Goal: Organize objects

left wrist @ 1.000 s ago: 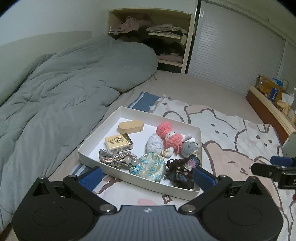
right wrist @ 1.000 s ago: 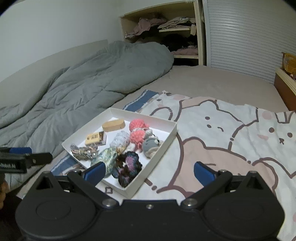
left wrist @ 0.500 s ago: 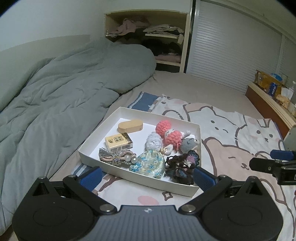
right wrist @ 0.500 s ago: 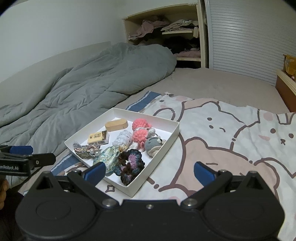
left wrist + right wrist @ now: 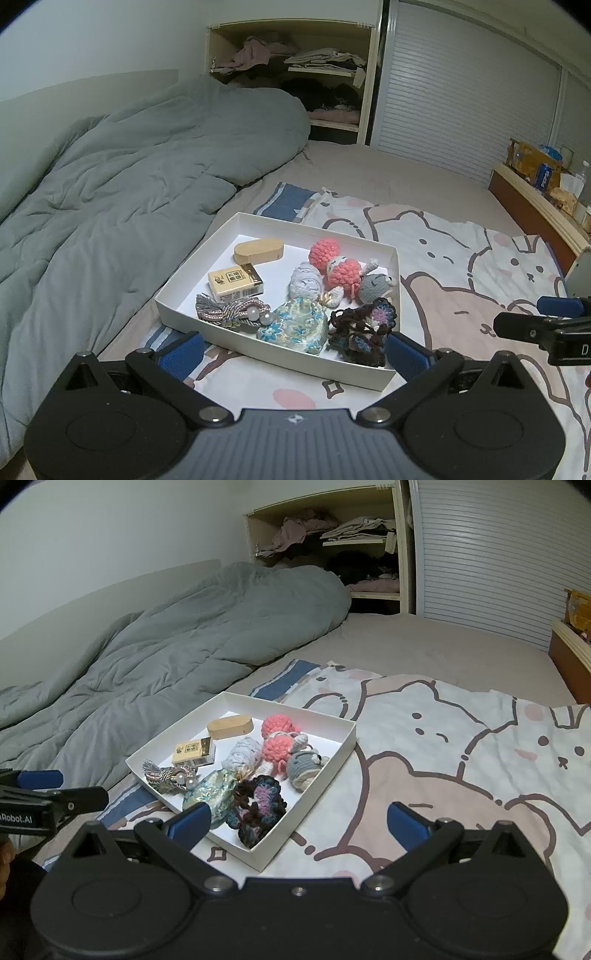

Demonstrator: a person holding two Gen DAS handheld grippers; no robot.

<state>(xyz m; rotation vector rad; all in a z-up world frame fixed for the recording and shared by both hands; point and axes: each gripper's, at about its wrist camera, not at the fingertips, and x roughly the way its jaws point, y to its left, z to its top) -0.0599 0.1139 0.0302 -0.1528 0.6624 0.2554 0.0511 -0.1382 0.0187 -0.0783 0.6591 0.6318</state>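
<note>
A white shallow box (image 5: 192, 275) (image 5: 347, 744) lies on the bed and holds several small items: a wooden oval case (image 5: 258, 251), a tan card box (image 5: 234, 283), a tasselled cord (image 5: 229, 312), a floral pouch (image 5: 297, 325), a dark crochet flower (image 5: 364, 330), pink crochet balls (image 5: 334, 264), a grey crochet toy (image 5: 375, 288) and a pale blue yarn bundle (image 5: 304, 281). My left gripper (image 5: 293, 350) is open and empty, just in front of the box. My right gripper (image 5: 299, 821) is open and empty, over the box's near right corner.
A grey duvet (image 5: 110, 192) fills the left of the bed. A cartoon bear sheet (image 5: 461, 746) lies right of the box. An open shelf with clothes (image 5: 295, 74) stands behind. A cluttered ledge (image 5: 546, 184) runs along the right.
Both grippers have drawn back and risen slightly, so the box sits a little farther away. Nothing was taken hold of or moved in the box.
</note>
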